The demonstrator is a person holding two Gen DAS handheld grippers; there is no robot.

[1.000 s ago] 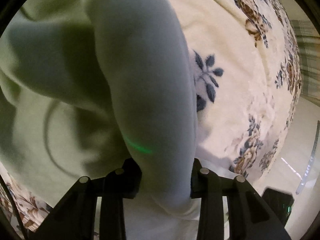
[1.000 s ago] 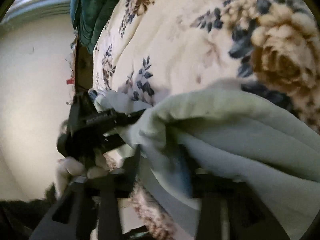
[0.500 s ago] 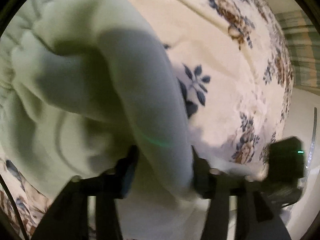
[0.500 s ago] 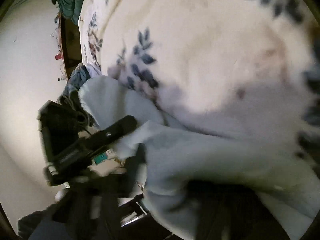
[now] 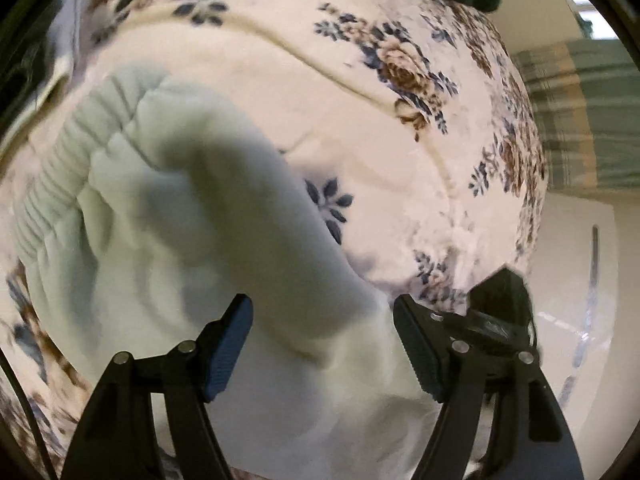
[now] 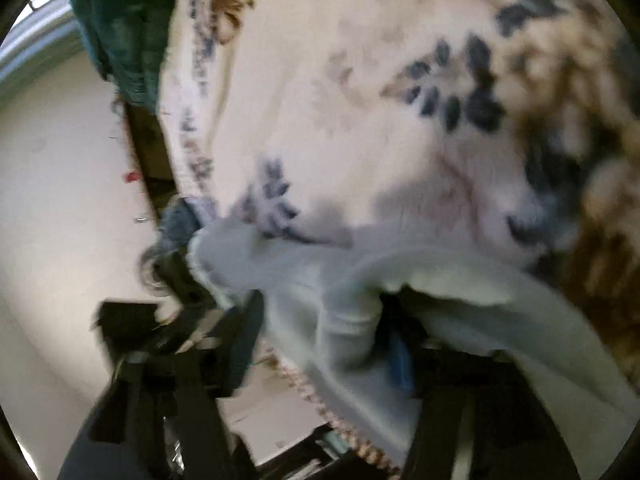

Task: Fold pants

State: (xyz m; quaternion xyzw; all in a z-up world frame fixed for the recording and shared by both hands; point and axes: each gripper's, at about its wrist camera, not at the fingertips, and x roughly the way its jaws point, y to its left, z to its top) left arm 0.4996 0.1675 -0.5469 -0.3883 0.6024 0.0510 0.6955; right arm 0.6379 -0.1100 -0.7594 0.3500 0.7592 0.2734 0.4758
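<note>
Two fisheye views are showing the same pale green pants [image 5: 192, 240] lying on a bed covered by a cream floral blanket [image 5: 400, 152]. In the left wrist view the left hand-held gripper [image 5: 322, 344] is standing wide open at the bottom of the frame, its fingers [image 5: 228, 344] flanking a raised fold of the pants without pinching it; the ribbed waistband [image 5: 64, 164] is curving along the left of the frame, and part of the right hand-held gripper [image 5: 500, 312] is poking in at the lower right. Only this view is taking in a striped curtain [image 5: 580, 112] at the upper right. The right wrist view is blurred: the right hand-held gripper [image 6: 320, 344] is sitting at the bottom centre with a bunched cuff end of the pants [image 6: 340, 300] between its fingers, though whether they are pinching the cloth I cannot tell. Only this view is showing a dark green cloth [image 6: 124, 20] at the upper left and the blanket's edge [image 6: 188, 152] dropping towards the floor.
</note>
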